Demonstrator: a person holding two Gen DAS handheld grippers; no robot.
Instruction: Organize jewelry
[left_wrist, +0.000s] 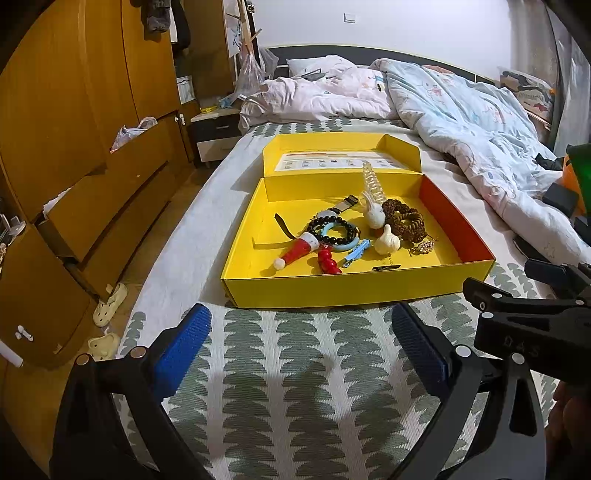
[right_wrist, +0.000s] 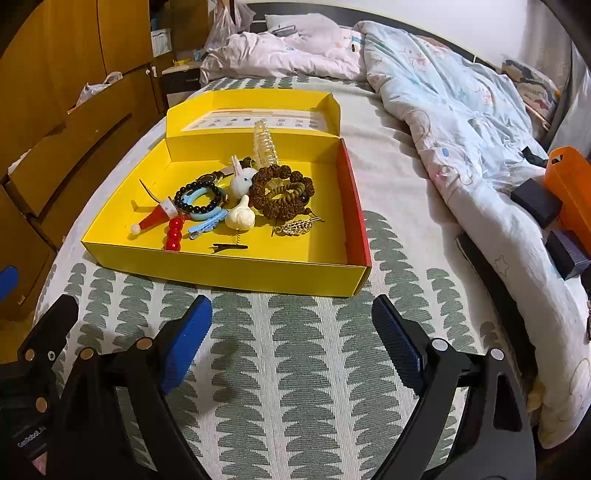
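Both grippers are hovering over the patterned bedspread (right_wrist: 295, 369), each with its blue pads spread wide and nothing between them. The left gripper (left_wrist: 301, 347) is pointing at the near wall of the yellow box (left_wrist: 332, 291), short of it and not touching. The right gripper (right_wrist: 291, 332) is sitting just beside the left one, likewise short of the box's near wall and clear of it.

The box is lying open on the bed, its lid folded back on the far side. All the jewelry is lying inside the box, heaped toward its middle. Nearest the front wall a black clip (right_wrist: 229, 246) is resting, with red beads (right_wrist: 174, 234) to its left and a small Santa hat (right_wrist: 155, 218) beyond those. A blue clip (right_wrist: 205, 226) and a cream garlic charm (right_wrist: 240, 217) are lying just behind. Further in, a black bead bracelet (right_wrist: 199, 197) is overlapping a blue ring, a white rabbit (right_wrist: 242, 179) is standing behind the charm, and brown bead bracelets (right_wrist: 282, 194) are piling toward the box's red right wall. A gold leaf clip (right_wrist: 295, 226) is lying in front of them. A clear claw clip (right_wrist: 264, 146) is leaning on the back wall.
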